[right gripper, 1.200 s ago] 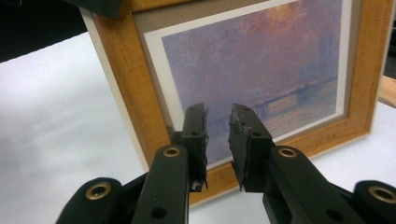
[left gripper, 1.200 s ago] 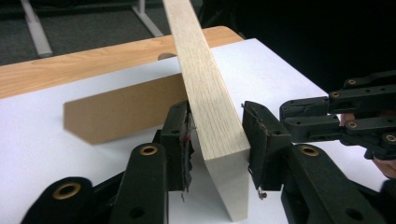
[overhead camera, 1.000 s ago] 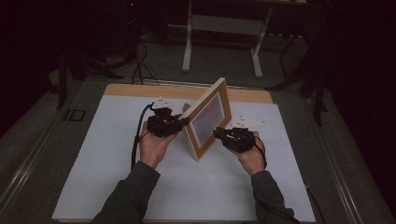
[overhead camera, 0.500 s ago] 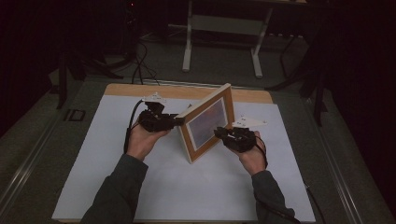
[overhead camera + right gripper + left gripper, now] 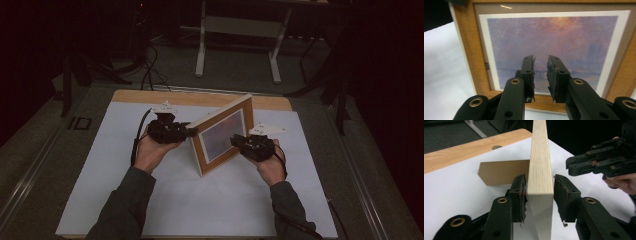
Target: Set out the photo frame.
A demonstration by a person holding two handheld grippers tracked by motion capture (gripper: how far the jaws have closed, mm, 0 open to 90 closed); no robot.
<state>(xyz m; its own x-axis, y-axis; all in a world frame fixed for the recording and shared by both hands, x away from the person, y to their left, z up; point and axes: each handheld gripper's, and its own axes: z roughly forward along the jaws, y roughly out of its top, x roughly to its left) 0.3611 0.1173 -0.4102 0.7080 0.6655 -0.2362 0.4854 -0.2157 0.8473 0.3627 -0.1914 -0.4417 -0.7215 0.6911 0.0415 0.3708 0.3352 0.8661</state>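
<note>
Standing a frame (image 5: 221,135) upright near the bench's (image 5: 100,200) middle, toward the far edge, its back stand (image 5: 504,171) swung out behind. Left tongs (image 5: 540,195) straddle the frame's side edge; the jaws have just been opening, one pad touching, the other with a gap, so grip is released. Right tongs (image 5: 540,75) sit part open at the picture glass, holding nothing. Frame looks propped; left: pull both tongs away and check it stays.

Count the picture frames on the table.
1: a wooden picture frame stands near the middle of the white table, propped on its back stand, between the left gripper and right gripper.
</note>
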